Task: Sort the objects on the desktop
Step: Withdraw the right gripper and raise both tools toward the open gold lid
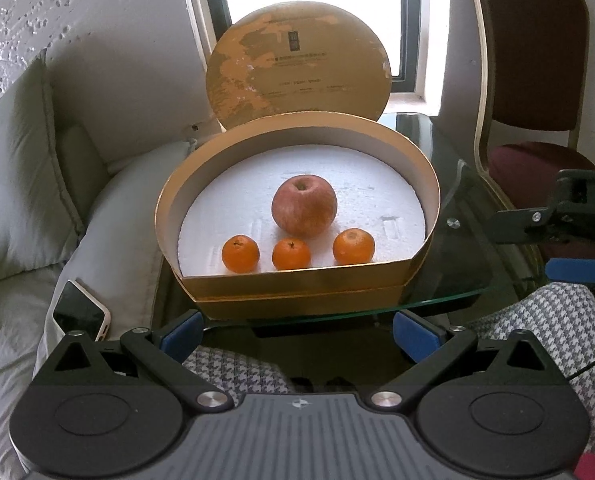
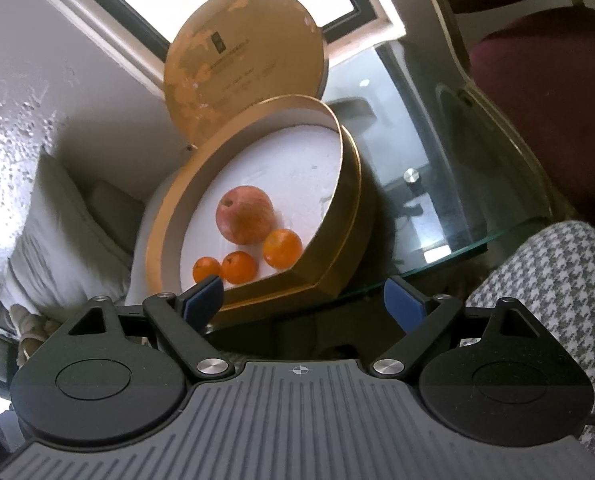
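Glass table (image 1: 449, 280) beside grey sofa (image 1: 21, 200)

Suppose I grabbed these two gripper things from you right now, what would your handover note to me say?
Left gripper: open, empty, held short of the table edge.
Right gripper: open, empty, likewise held back.
Gold box sits open on the glass table, lid propped upright behind it.
Inside on white foam: an apple behind three tangerines in a row.
Done: the fruit lies in the box.
Left: I cannot tell; nothing is gripped.
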Motion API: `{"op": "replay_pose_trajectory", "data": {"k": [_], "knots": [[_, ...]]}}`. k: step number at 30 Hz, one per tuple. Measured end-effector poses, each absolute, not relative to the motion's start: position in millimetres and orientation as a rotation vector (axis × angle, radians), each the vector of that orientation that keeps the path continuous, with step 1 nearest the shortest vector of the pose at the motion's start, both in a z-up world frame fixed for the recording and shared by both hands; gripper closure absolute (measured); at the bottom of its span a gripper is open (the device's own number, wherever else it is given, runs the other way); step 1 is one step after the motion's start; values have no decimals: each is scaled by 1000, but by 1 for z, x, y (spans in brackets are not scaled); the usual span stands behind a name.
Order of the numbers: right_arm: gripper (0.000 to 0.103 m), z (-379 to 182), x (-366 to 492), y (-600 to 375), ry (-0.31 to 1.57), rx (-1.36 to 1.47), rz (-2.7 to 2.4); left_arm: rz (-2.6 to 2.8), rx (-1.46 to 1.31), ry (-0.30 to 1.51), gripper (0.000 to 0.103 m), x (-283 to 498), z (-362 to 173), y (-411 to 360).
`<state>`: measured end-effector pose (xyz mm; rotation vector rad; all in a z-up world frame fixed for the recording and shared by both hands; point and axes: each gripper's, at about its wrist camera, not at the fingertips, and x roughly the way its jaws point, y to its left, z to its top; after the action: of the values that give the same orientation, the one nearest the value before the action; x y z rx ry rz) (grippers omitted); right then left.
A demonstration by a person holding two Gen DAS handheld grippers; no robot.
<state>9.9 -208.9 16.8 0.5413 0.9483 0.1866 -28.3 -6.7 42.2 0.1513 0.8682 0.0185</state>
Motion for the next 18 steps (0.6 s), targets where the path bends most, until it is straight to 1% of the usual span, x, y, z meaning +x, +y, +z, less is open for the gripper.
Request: {"op": "replay_pose_trajectory", "data": {"k": [13,18], "knots": [[11,60,34,-209,854,427,159,108,76,862,2,-2,58,36],[11,82,52,-207,824,377,161,137,63,845,1,14,74,55]]}}
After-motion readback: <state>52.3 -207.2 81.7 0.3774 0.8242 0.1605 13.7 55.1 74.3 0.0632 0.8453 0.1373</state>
